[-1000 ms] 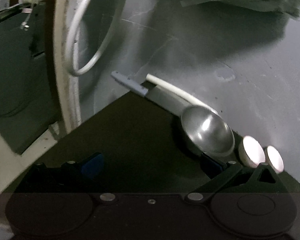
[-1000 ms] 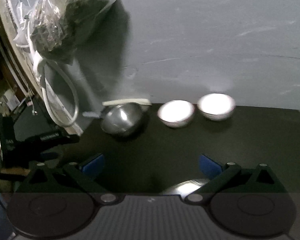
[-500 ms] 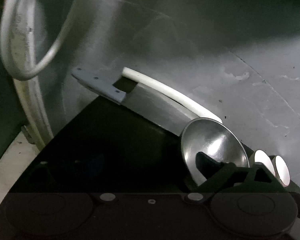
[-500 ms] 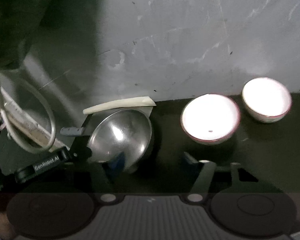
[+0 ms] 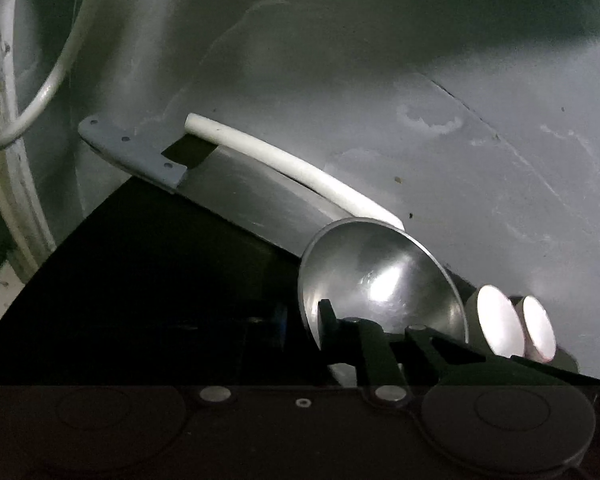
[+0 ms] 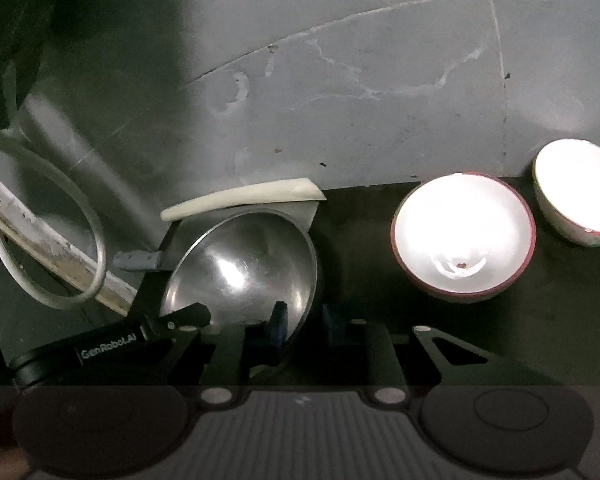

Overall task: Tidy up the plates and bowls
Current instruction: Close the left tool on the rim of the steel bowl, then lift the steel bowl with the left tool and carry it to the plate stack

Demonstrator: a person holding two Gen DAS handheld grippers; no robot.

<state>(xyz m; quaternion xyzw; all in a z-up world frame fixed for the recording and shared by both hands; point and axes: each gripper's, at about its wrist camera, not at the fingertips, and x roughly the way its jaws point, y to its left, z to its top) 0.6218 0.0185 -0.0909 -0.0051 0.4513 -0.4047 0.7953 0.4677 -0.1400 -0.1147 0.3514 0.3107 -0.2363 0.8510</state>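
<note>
A steel bowl (image 5: 384,280) (image 6: 240,268) sits tilted on the black tabletop (image 5: 140,280) by the grey wall. My left gripper (image 5: 302,316) is shut on its left rim, one finger inside the bowl and one outside. In the right wrist view my right gripper (image 6: 305,320) is shut on the bowl's right rim, again one finger on each side. The left gripper's finger (image 6: 188,316) shows there at the opposite rim. Two white bowls stand to the right: a larger red-rimmed one (image 6: 464,236) (image 5: 496,320) and a smaller one (image 6: 576,192) (image 5: 538,328).
Behind the steel bowl a cleaver with a grey handle (image 5: 132,152) (image 6: 136,260) lies against the wall, with a white strip (image 5: 292,164) (image 6: 244,196) beside it. A white cable loop (image 5: 40,92) (image 6: 44,240) hangs at the left. The wall stands close behind everything.
Both grippers moved in on the steel bowl and shut on its rim from opposite sides. The bowl now looks larger and closer in both views.
</note>
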